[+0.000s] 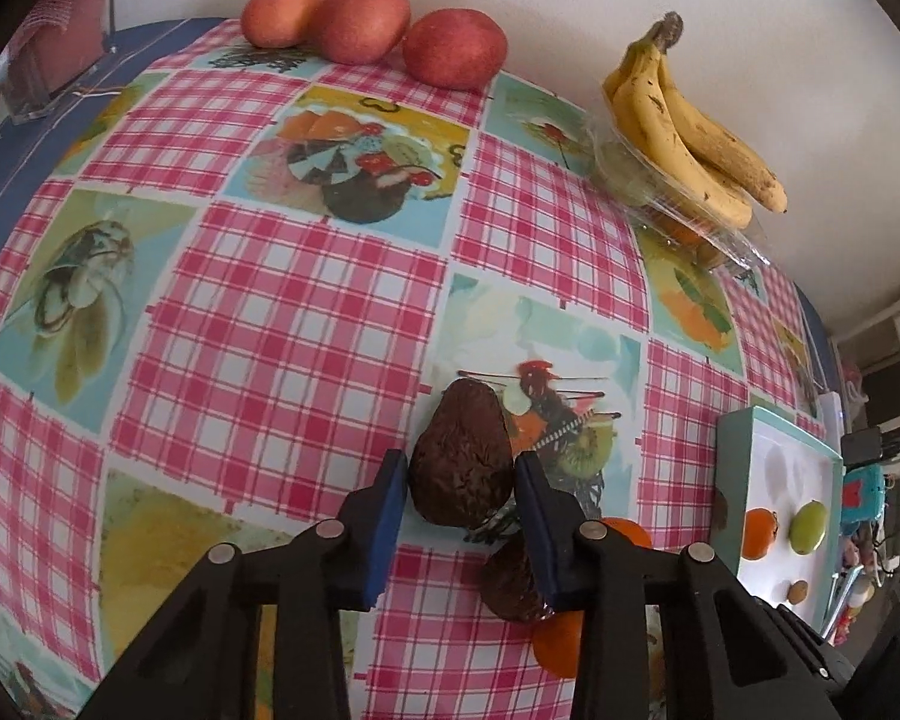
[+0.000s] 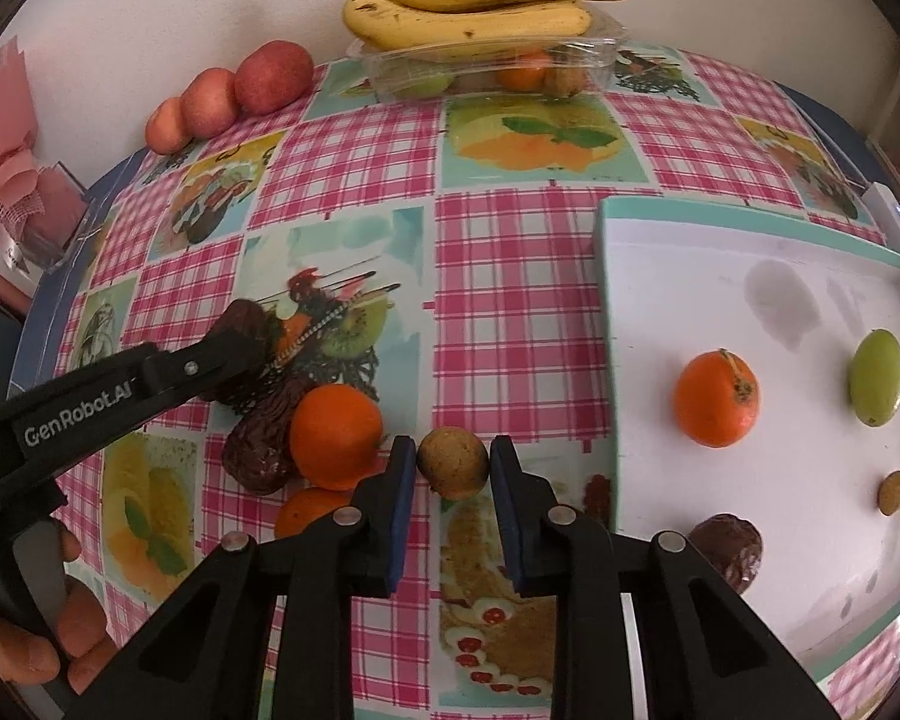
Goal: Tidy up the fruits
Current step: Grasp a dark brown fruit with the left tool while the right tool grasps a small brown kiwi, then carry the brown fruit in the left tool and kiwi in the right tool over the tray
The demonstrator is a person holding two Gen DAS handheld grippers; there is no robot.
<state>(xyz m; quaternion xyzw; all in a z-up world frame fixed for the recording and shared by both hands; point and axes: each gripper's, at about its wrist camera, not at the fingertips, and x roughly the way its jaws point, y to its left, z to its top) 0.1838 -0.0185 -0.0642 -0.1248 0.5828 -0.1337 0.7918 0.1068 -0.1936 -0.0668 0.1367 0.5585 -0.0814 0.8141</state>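
"GenRobot.AI" is printed in white along the left gripper (image 2: 234, 354) arm. Its blue fingers (image 1: 390, 510) pinch a dark wrinkled avocado (image 1: 459, 462) lying mid-surface on the checked cloth (image 1: 270, 330). The right gripper's (image 2: 453, 468) fingers (image 2: 402, 480) squeeze a small brown round fruit (image 2: 453, 462) — just beside an orange (image 2: 336, 435), near the white tray's (image 2: 642, 276) left edge.

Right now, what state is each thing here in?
Left gripper: shut on a dark avocado.
Right gripper: shut on a small brown fruit.
Tray: holding four fruits.
Clear box: closed, bananas on top.
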